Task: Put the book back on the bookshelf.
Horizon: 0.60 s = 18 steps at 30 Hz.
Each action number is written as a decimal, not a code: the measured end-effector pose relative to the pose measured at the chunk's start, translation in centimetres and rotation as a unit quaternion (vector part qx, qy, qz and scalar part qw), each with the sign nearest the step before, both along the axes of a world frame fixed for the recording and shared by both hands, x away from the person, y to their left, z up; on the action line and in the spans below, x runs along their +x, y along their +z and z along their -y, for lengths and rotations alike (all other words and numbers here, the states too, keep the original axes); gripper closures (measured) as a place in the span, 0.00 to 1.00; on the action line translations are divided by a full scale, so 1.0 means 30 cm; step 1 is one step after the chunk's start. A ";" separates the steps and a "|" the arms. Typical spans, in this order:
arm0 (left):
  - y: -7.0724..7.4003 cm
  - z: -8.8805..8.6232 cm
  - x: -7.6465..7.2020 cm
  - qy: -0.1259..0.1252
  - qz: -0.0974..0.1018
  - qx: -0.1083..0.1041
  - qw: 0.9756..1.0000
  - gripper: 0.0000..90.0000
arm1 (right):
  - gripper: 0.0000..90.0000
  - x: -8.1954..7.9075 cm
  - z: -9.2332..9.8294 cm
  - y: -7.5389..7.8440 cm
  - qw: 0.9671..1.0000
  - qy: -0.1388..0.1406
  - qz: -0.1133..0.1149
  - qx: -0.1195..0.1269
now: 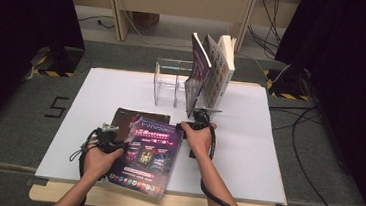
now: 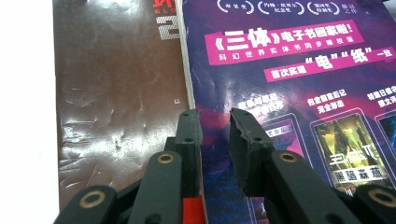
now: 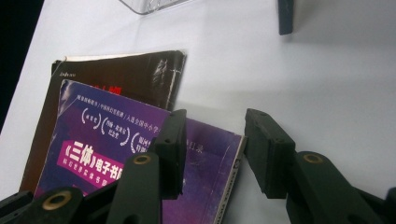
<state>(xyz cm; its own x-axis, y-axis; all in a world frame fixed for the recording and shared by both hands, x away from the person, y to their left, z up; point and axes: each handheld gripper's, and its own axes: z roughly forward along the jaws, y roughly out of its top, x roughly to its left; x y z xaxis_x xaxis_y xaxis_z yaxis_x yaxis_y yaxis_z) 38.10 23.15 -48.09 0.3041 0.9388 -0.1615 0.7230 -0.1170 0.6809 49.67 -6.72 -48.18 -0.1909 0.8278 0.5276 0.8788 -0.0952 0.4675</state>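
Observation:
A purple paperback lies face up on a dark brown book at the near left of the white table top, its near corner past the table's edge. My left gripper is over the paperback's left edge. In the left gripper view its jaws stand apart above the purple cover, the left one on the edge beside the brown cover. My right gripper is open at the paperback's far right corner. Its jaws straddle that corner of the purple book, one over the cover, one over bare table.
A clear acrylic book stand sits at the back centre. A dark purple book and a pale one lean upright at its right end. Cables trail on the carpet to the right.

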 end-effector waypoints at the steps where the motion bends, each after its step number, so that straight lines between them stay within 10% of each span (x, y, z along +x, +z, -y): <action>1: -0.001 0.000 0.000 0.001 0.000 -0.002 1.000 0.81 | 0.67 0.000 0.000 0.000 1.000 0.000 0.000 0.000; 18: -0.001 -0.001 0.002 0.004 -0.002 -0.007 1.000 0.81 | 0.69 -0.030 -0.001 -0.004 0.999 -0.011 -0.021 0.022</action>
